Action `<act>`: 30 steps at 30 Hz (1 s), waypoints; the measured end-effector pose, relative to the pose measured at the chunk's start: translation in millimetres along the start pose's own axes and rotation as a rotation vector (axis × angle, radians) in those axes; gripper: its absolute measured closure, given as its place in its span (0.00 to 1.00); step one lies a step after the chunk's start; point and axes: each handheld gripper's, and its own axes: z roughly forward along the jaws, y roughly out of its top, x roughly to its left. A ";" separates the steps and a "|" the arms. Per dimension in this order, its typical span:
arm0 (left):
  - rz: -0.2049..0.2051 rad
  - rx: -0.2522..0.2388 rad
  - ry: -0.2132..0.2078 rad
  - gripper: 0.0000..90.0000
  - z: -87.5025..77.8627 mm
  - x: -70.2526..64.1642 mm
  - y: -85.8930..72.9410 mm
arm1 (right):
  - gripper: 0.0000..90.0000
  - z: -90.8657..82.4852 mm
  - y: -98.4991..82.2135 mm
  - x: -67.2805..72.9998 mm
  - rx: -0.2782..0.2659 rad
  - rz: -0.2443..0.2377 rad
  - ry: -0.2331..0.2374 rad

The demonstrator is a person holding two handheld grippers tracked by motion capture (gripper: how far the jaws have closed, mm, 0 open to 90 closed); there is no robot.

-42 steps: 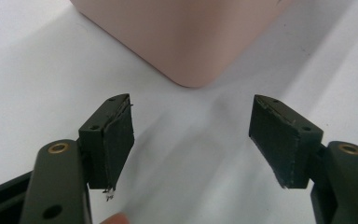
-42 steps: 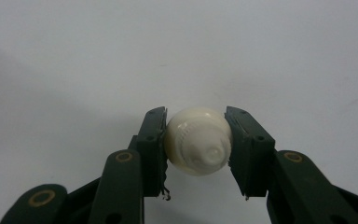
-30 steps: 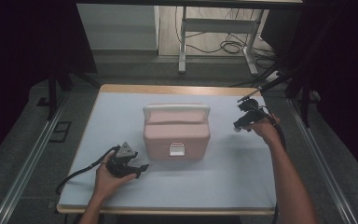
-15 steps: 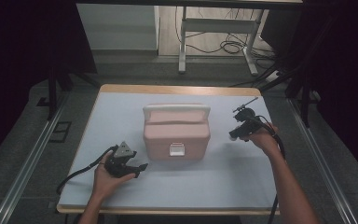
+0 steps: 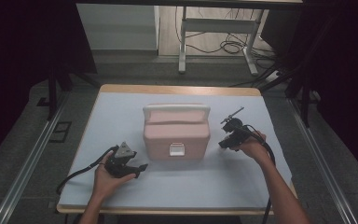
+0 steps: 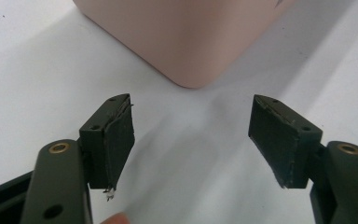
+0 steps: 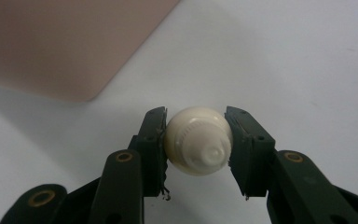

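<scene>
Moved since a second ago: right gripper (image 5: 227, 138), carried from near the far right corner of the pink case (image 5: 176, 132) down and closer along its right side. Left gripper (image 5: 129, 164) unmoved. Clamped between the right jaws, pads pressing both sides: a cream round object (image 7: 198, 140), held just above the white table (image 5: 242, 182), beside the case. Right forearm angled in from the bottom right. Left jaws spread wide, nothing between, aimed at the case's near left corner; hand resting on the table.
</scene>
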 end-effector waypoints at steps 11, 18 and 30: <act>0.001 0.001 0.004 0.35 -0.7 0.1 -0.2 | 0.67 14.3 0.7 13.1 0.025 -0.039 0.035; 0.002 0.003 0.006 0.35 -0.1 0.0 -0.3 | 0.66 15.8 -0.8 15.2 0.026 -0.051 0.030; 0.000 0.003 0.005 0.34 -0.2 -0.2 -0.2 | 0.51 -2.1 -8.1 9.7 -0.091 -0.001 0.022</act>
